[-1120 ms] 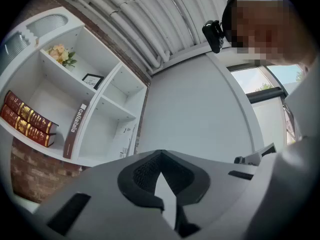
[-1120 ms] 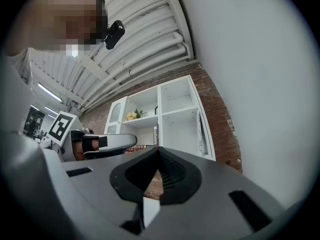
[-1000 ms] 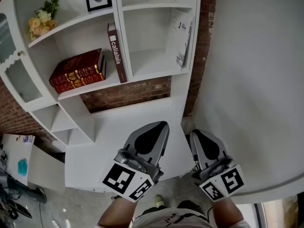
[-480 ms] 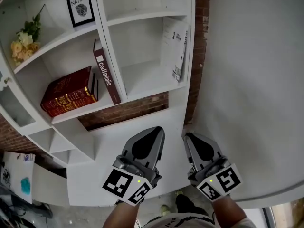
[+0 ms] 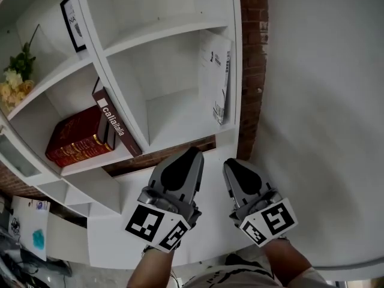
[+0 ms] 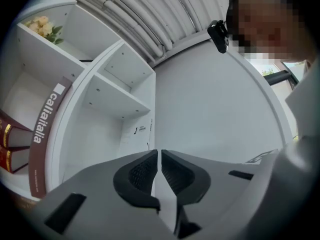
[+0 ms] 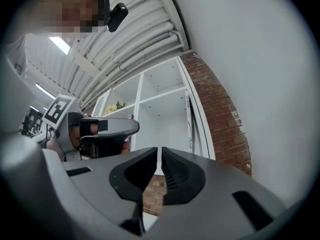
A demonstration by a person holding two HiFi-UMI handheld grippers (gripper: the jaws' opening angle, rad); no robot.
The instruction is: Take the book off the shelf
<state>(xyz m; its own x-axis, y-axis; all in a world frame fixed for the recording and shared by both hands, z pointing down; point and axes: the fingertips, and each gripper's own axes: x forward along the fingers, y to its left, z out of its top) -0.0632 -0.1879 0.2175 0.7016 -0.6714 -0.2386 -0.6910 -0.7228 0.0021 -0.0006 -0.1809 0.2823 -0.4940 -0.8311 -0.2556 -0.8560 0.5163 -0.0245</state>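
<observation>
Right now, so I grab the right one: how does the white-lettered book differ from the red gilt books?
The white-lettered book stands on end; the red gilt books lie flat, stacked. The white-lettered book's spine carries white print; the red gilt books' spines bear gold bands. Both sit in one compartment.

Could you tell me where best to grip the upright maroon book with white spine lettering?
Grip the upright maroon book at its upper spine, from the shelf's open front. The spine faces outward; the white divider flanks its right and the flat stack of red books crowds its lower left, so probably only the top is free.
</observation>
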